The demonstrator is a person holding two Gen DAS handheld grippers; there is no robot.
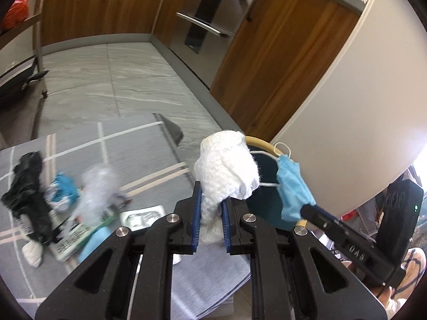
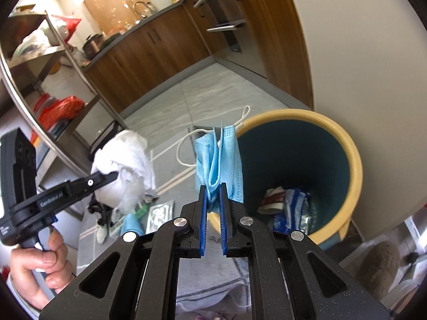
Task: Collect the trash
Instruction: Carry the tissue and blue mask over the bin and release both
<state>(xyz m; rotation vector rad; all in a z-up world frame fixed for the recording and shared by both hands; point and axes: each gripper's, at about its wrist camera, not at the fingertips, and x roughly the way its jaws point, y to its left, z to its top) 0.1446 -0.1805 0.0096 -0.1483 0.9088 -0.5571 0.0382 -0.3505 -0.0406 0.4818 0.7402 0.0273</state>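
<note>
While left gripper [image 1: 210,221] jaws clamp one white wad [image 1: 226,165] — right gripper [image 2: 213,208] jaws clamp one mask [image 2: 218,157].

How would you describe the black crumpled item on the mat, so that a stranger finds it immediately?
Look at the grey striped mat on the kitchen floor. At the left end of the trash pile lies the black crumpled bag. It is the only black piece; its neighbours are blue, white or printed.

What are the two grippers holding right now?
Left gripper: closed on the white tissue wad.
Right gripper: closed on the blue face mask, next to the bin.
</note>
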